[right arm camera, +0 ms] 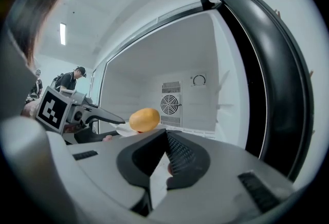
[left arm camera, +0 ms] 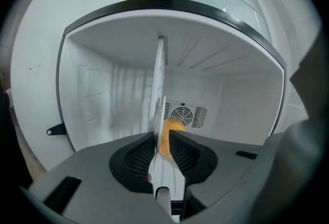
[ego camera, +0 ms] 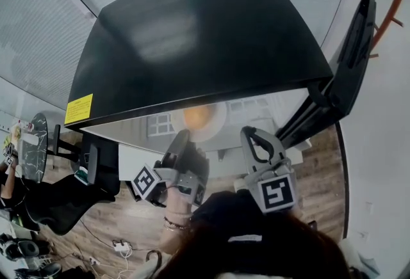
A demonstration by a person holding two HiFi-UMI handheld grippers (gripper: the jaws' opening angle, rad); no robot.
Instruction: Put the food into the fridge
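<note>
A white plate (ego camera: pixel 219 125) carries a round orange-yellow piece of food (ego camera: pixel 195 116) at the mouth of the open black fridge (ego camera: pixel 192 34). My left gripper (ego camera: pixel 181 141) is shut on the plate's near rim. In the left gripper view the plate (left arm camera: pixel 160 79) stands edge-on between the jaws of that gripper (left arm camera: pixel 162 142), with the food (left arm camera: pixel 172 127) just beyond them. My right gripper (ego camera: pixel 250 134) is to the right of the plate, its jaws closed at the tips (right arm camera: pixel 165 133). From there the food (right arm camera: pixel 144 119), plate (right arm camera: pixel 117 127) and left gripper (right arm camera: pixel 77 112) show at the left.
The fridge's white inside (left arm camera: pixel 108 94) has a round fan grille (right arm camera: pixel 169 104) on its back wall. Its black door (ego camera: pixel 352 66) stands open at the right. At the left are a dark chair (ego camera: pixel 57 201), cables (ego camera: pixel 118 247) on the wood floor, and a person (right arm camera: pixel 72 80).
</note>
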